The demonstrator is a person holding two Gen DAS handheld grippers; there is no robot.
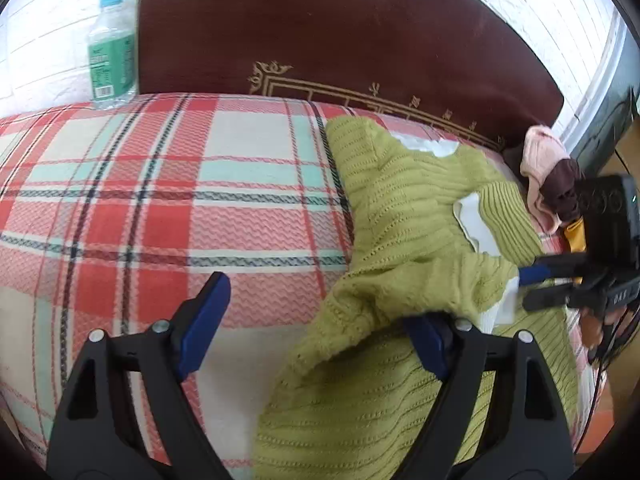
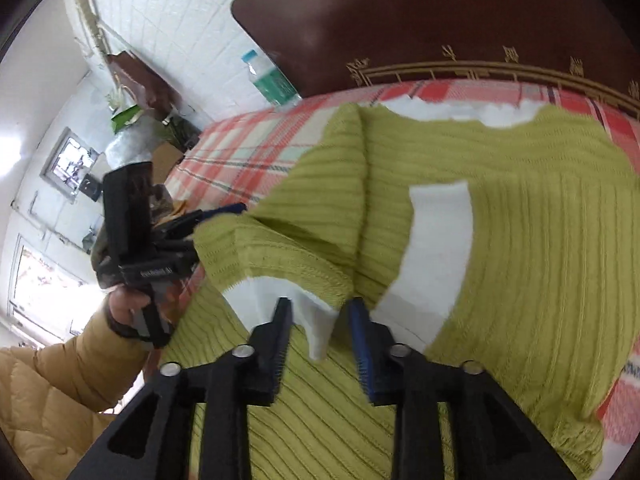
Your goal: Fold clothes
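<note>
1. While the plaid bed cover [image 1: 160, 184] lies flat and mostly bare, you have the green knitted sweater [image 1: 404, 208] spread along the side of it nearer the dark headboard's [image 1: 340, 32] far end, collar toward the headboard, hem toward you.
2. As far as the fold goes, you are only partway: one sleeve [image 2: 288, 248] is brought across the sweater's body, its white cuff [image 2: 316, 320] lifted off the knit, and the body itself shows no lengthwise or crosswise fold yet.
3. Your left gripper [image 1: 316, 320] is spread wide; its one finger lies under a raised bulge of the sleeve, the other over bare cover, so it holds nothing.
4. Your right gripper [image 2: 320, 316] is narrowed around the white cuff, but a gap shows on either side of the cloth, so I judge it not clamped.
5. Beside the sweater, away from the bottle [image 1: 112, 52] that stands by the headboard, a small pink and brown bundle [image 1: 548, 168] waits unfolded.
6. Left to do, in my judgement: lay this sleeve flat, deal with the other sleeve, fold the body, then take the bundle.
</note>
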